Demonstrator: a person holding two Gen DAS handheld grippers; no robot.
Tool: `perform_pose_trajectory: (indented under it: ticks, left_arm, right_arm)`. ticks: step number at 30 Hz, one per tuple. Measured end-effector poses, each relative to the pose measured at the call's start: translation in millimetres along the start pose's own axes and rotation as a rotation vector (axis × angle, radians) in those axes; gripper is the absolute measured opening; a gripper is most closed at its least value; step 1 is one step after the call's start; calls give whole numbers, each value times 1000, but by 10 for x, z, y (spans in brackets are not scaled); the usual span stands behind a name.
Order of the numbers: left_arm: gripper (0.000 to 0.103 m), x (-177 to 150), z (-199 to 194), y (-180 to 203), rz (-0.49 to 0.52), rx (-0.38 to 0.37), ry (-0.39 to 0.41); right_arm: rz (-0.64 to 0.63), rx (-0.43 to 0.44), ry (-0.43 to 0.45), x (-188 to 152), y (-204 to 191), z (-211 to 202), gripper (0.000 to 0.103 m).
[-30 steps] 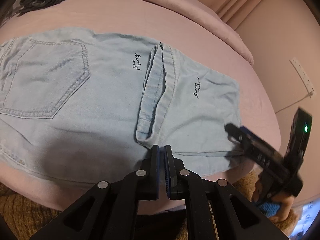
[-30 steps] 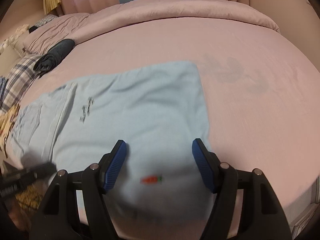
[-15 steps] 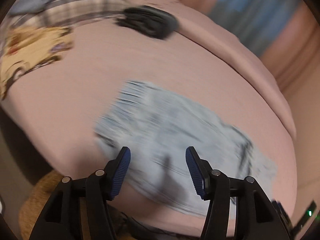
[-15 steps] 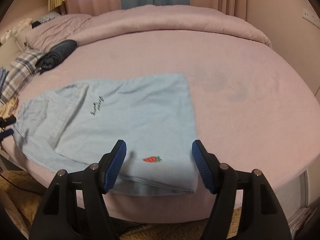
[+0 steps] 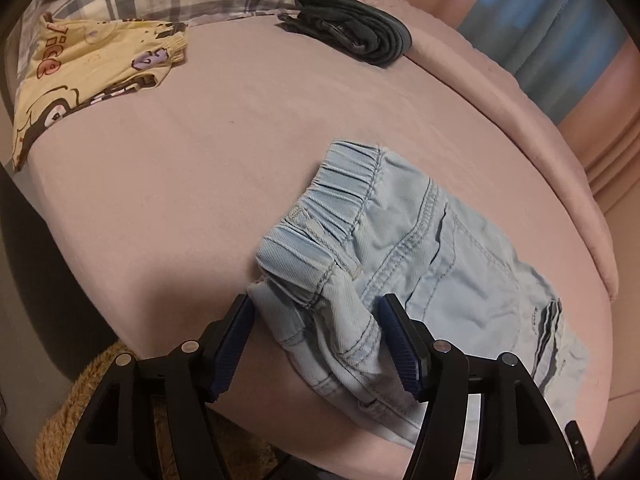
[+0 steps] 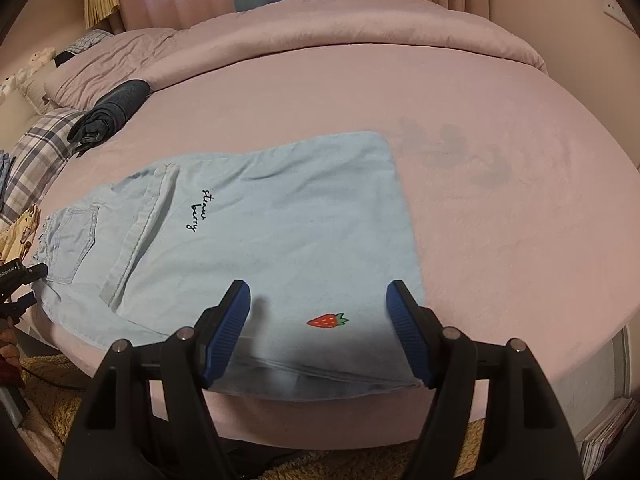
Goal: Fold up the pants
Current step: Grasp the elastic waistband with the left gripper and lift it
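Lying beyond the pants (image 5: 420, 264): black roll (image 5: 352, 32), yellow garment (image 5: 80, 76).

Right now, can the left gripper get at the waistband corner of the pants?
Probably yes. The left gripper has just been opening, and the waistband corner of the pants already lies between its fingers, unpinched. Nothing covers it; the bed beside it is bare.

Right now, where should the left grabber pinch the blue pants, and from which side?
On the near waistband corner of the pants, coming from the bed's near edge. That corner bunches up in thick folds right between the open left tool, easier to pinch than the flat cloth farther in.
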State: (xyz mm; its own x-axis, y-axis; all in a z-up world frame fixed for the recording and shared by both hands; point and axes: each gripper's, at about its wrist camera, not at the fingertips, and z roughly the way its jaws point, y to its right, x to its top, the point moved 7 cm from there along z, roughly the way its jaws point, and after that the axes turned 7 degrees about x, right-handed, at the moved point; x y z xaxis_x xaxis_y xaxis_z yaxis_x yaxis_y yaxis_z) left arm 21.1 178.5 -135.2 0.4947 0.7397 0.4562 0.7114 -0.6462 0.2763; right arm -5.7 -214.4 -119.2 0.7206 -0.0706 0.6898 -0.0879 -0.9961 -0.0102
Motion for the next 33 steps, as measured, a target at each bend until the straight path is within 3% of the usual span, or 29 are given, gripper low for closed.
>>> perform_pose_trajectory:
  ticks: [11,16,24,33]
  left_arm:
    - [67,-40,-27,-8,-15,-32,-25]
    - [67,-106,-89,45,-30,-112,-69]
    - [67,-98,-41,15,-64,-125,-82]
    - [66,-22,37,43,-107,-87,-33]
  right_arm:
    - [-19,-16,-20,-27,-23,55,71]
    - [-24,-22,-22,-32,-43,55,71]
    - [-26,-21,-22,-49,-63,55,71]
    - [-25,-11,-20,-75,-116,71,71]
